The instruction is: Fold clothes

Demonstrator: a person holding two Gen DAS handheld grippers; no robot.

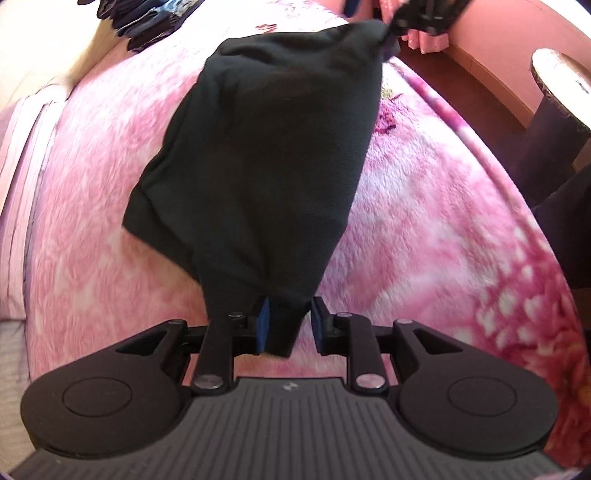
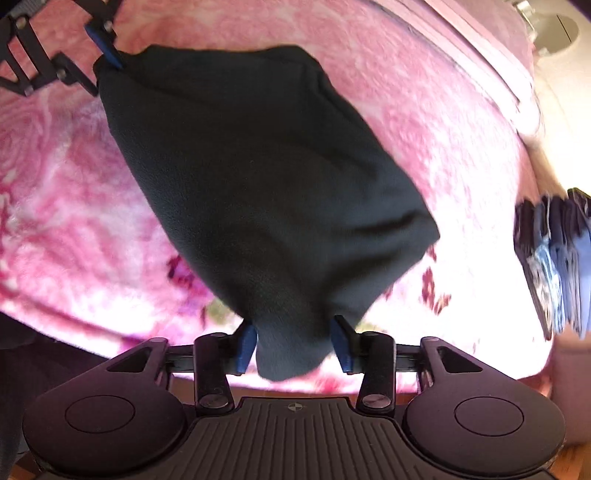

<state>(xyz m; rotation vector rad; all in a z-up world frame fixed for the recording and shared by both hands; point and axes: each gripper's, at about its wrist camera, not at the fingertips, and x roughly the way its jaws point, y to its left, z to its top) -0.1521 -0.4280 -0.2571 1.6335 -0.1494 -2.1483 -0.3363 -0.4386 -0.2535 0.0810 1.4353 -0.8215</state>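
Observation:
A black garment hangs stretched between my two grippers above the pink bed. In the left wrist view my left gripper is shut on its near corner, with the cloth bunched between the blue pads. The far corner is pinched by my right gripper at the top right. In the right wrist view my right gripper is shut on a bunched corner of the black garment. The left gripper grips the opposite corner at the top left. The cloth sags in a doubled layer and hides the blanket under it.
A fluffy pink floral blanket covers the bed. A stack of folded dark and blue clothes lies at the bed's far side, also the stack at the right. A round stool stands past the bed's right edge on a wooden floor.

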